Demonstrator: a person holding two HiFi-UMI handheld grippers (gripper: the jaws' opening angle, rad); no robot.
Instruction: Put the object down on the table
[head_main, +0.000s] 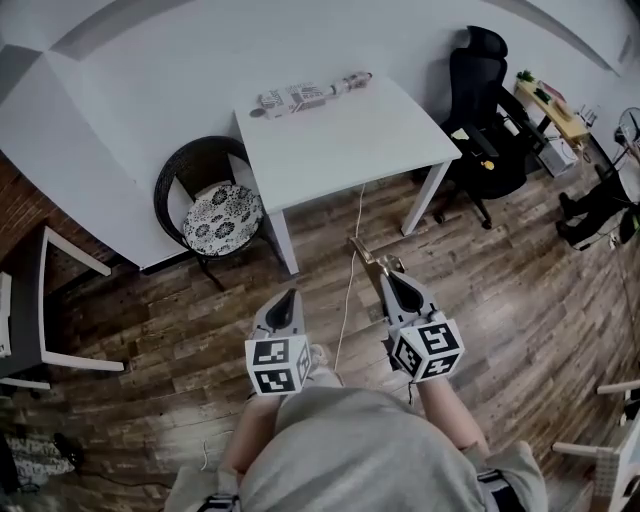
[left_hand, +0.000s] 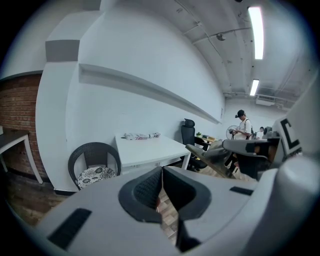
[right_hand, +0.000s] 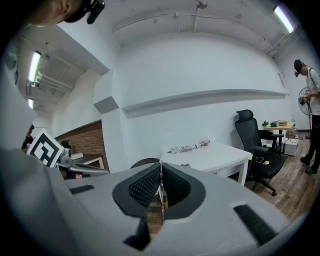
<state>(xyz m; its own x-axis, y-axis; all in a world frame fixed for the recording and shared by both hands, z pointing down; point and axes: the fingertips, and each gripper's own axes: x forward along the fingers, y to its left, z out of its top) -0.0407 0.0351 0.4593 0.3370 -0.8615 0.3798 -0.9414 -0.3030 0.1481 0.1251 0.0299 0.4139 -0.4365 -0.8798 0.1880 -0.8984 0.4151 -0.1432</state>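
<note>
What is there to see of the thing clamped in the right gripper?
It is a thin flat strip, tan to brassy in colour and possibly metal; I cannot tell what it is. The right gripper is shut on its near end. The rest sticks forward past the jaws, pointing towards the white table. In the right gripper view it shows edge-on as a fine upright line. It is held in the air above the wood floor, and only the jaws touch it.

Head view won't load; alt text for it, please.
The right gripper is shut on a thin flat object, pointed toward the white table ahead. The left gripper is shut and empty, and both are over wood floor.
</note>
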